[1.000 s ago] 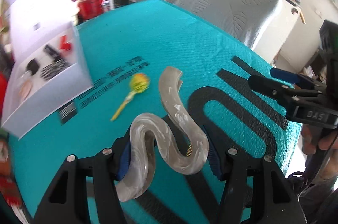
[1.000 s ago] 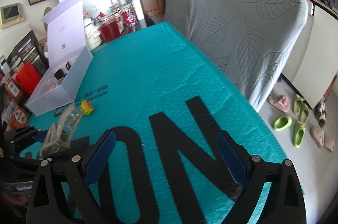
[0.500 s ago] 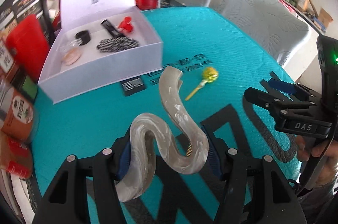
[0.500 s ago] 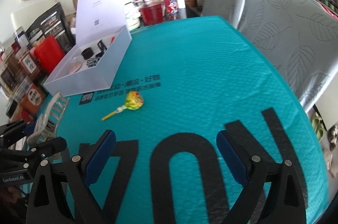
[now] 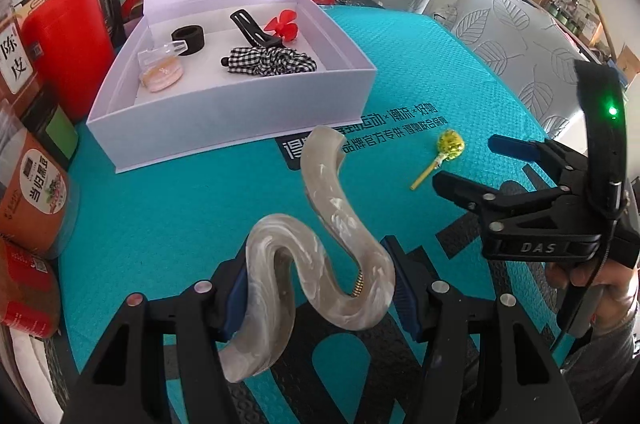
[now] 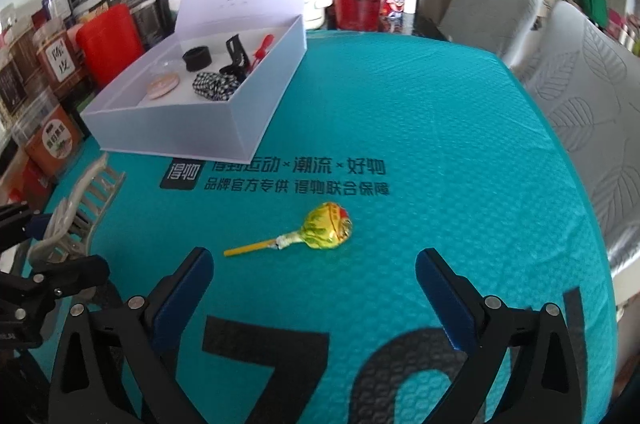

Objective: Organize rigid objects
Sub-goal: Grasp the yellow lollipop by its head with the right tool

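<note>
The left gripper (image 5: 320, 288) has its jaws clenched on the wavy marbled hair claw (image 5: 316, 252), carried above the teal bench (image 5: 400, 64) short of the open white box (image 5: 224, 120), so the step in hand looks like delivery, and the next move calls for lifting it over the box's near wall. The right gripper (image 6: 314, 288), whose jaws have just been opening with nothing between them, hangs released just short of the lollipop (image 6: 320, 228), which lies on the bench near the box. Only the left wrist view shows the grip on the claw and the person's hand (image 5: 600, 280); the right wrist view shows the claw's teeth.
</note>
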The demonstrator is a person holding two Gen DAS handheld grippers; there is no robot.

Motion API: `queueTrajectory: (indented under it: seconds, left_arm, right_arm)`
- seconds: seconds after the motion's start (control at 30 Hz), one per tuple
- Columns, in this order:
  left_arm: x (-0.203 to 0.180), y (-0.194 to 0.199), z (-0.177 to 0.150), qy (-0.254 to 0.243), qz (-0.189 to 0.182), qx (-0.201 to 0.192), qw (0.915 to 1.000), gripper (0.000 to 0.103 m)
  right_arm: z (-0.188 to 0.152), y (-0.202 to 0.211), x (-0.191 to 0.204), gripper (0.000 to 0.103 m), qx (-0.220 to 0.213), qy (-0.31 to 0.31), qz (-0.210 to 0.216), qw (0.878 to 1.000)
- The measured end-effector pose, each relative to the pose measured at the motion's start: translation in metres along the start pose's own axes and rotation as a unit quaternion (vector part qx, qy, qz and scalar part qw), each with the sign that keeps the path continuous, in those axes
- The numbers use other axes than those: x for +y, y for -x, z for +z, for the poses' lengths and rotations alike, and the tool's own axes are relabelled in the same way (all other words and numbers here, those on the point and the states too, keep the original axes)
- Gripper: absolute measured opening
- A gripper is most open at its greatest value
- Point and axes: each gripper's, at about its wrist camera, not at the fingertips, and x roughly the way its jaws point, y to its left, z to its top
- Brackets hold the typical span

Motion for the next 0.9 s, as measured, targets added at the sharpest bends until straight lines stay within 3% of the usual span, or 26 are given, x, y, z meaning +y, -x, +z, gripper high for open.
queueTrajectory:
  seconds: [0.17, 0.47, 0.9]
  left_arm:
    - [0.003, -0.007, 0.002, 0.005, -0.006, 0.007, 0.9999, 0.06]
    - [0.008, -0.02, 0.004, 0.011, -0.008, 0.022, 0.9997, 0.06]
    - [0.01, -0.02, 0.002, 0.018, -0.008, 0.022, 0.9996, 0.06]
  right_arm:
    - [0.007, -0.016, 0.01, 0.103, 0.009, 0.047, -0.011, 0.999]
    - [0.008, -0.028, 0.025, 0.103, 0.009, 0.119, 0.009, 0.993]
    - [0.009, -0.031, 0.014, 0.101, 0.009, 0.095, 0.046, 0.994]
